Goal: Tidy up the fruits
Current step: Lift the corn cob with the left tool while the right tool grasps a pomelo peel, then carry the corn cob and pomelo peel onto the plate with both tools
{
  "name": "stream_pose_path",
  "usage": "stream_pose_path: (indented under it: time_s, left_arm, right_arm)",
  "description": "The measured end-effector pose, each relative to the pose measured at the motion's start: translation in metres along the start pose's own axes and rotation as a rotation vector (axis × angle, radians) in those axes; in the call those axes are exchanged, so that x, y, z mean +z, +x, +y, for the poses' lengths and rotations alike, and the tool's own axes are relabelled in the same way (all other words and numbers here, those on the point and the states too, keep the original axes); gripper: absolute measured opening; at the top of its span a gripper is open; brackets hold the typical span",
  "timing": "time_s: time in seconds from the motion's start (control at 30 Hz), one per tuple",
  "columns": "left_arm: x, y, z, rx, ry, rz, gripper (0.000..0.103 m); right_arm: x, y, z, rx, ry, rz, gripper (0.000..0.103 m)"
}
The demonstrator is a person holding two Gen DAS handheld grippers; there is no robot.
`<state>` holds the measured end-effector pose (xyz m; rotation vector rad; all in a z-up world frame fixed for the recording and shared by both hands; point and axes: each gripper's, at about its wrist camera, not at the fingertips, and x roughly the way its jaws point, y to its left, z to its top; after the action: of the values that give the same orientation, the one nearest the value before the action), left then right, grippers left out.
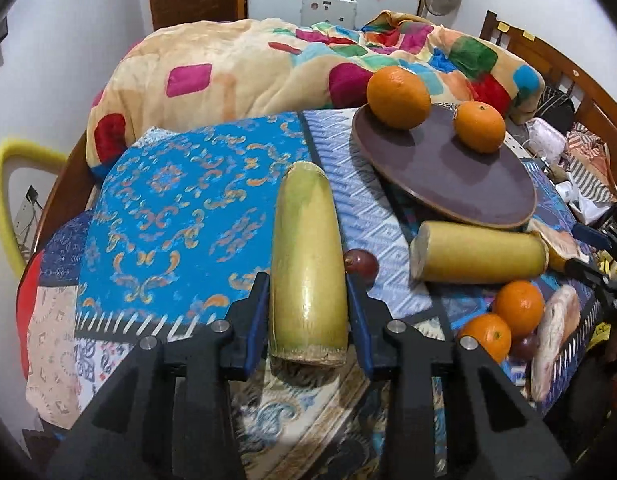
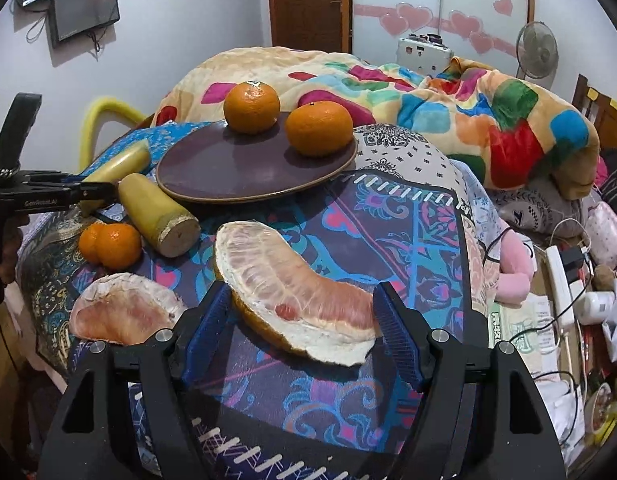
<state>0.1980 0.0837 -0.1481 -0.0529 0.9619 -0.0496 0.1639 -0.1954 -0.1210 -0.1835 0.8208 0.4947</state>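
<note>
1. Left gripper (image 1: 308, 312): fingers clamped tight on a yellow-green sugarcane piece (image 1: 308, 264), which points away from the camera.
2. Right gripper (image 2: 304, 316): fingers sit either side of a peeled pomelo wedge (image 2: 292, 296) (can't tell if the pads actually press it).
3. A second sugarcane piece (image 1: 478, 254) and two small oranges (image 1: 518, 308) lie on the patterned bedspread (image 1: 188, 208).
4. The brown plate (image 1: 448, 168) further back holds two oranges (image 1: 398, 96).
</note>
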Motion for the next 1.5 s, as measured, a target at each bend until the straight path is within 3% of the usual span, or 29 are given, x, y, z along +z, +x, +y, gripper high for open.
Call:
stream_pose_path:
  time_s: [0.23,0.43,0.57,0.7,0.77,0.87,0.97,1.13,1.47,1.5]
  left_arm:
    - [-0.027,-0.024,0.004,0.023,0.04,0.017,0.037]
    - [-0.05,-0.041,0.004,0.039,0.062,0.034,0.037]
    - [-0.046,-0.038,0.001,0.042,0.076,0.049,0.037]
    - [-0.038,-0.027,0.003,0.033,0.074,0.067,0.038]
    - [-0.032,-0.018,0.006,0.021,0.058,0.074,0.038]
    - [-0.023,-0.011,0.009,0.013,0.057,0.06,0.038]
    - [-0.016,-0.005,0.014,-0.003,0.031,0.062,0.038]
    - [-0.016,-0.008,0.01,0.016,0.048,0.058,0.038]
    - [-0.009,-0.044,-0.003,0.004,0.056,-0.047,0.037]
    - [-0.007,-0.048,-0.005,0.001,0.056,-0.058,0.037]
  right_arm:
    - [-0.004,-0.003,-0.004,-0.042,0.028,0.012,0.069]
    - [-0.006,-0.006,0.011,-0.079,-0.1,0.05,0.067]
    - [0.005,0.004,0.019,-0.111,-0.191,0.076,0.067]
    - [0.015,0.018,0.017,-0.076,-0.217,0.106,0.066]
    - [0.018,0.022,0.013,-0.051,-0.202,0.123,0.066]
    - [0.02,0.026,0.004,0.008,-0.139,0.132,0.056]
    - [0.019,0.026,0.009,0.001,-0.14,0.118,0.049]
    - [0.018,0.023,0.01,-0.015,-0.107,0.097,0.047]
    - [0.026,0.013,0.008,-0.009,-0.045,0.057,0.044]
    - [0.027,0.009,0.009,-0.01,-0.045,0.05,0.036]
